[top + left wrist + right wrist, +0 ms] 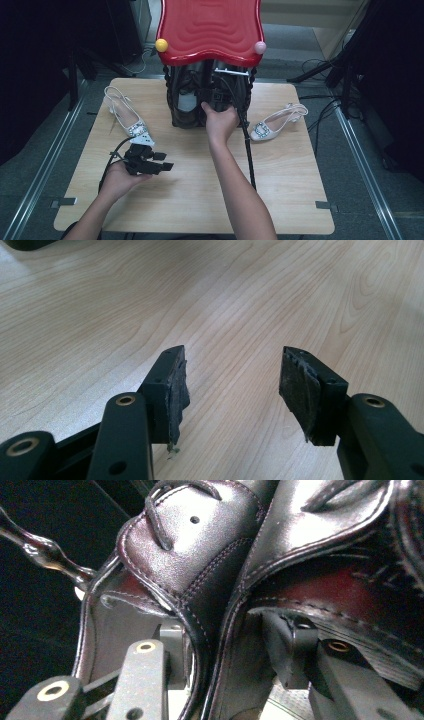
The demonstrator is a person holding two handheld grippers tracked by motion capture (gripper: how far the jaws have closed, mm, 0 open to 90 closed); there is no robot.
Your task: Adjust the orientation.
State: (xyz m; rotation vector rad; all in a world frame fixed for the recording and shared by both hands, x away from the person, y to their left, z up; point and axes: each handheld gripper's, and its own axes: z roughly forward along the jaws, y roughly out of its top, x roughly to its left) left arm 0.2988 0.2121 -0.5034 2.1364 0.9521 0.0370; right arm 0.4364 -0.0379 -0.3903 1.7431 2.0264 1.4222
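Two grippers were at work over the wooden table. Nearest, the left gripper hovered over the table's left half, jaws apart with bare wood between them. Farther in, the right gripper reached into the dark leather boots standing near the far edge under a red shelf; its jaws straddled two adjoining boot cuffs, one jaw inside each boot, and whether the pads pressed the leather could not be told. White slingback shoes lay beside the boots, one left, one right.

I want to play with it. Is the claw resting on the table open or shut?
Open. The left claw has a wide gap between its pads, with only bare table showing through.
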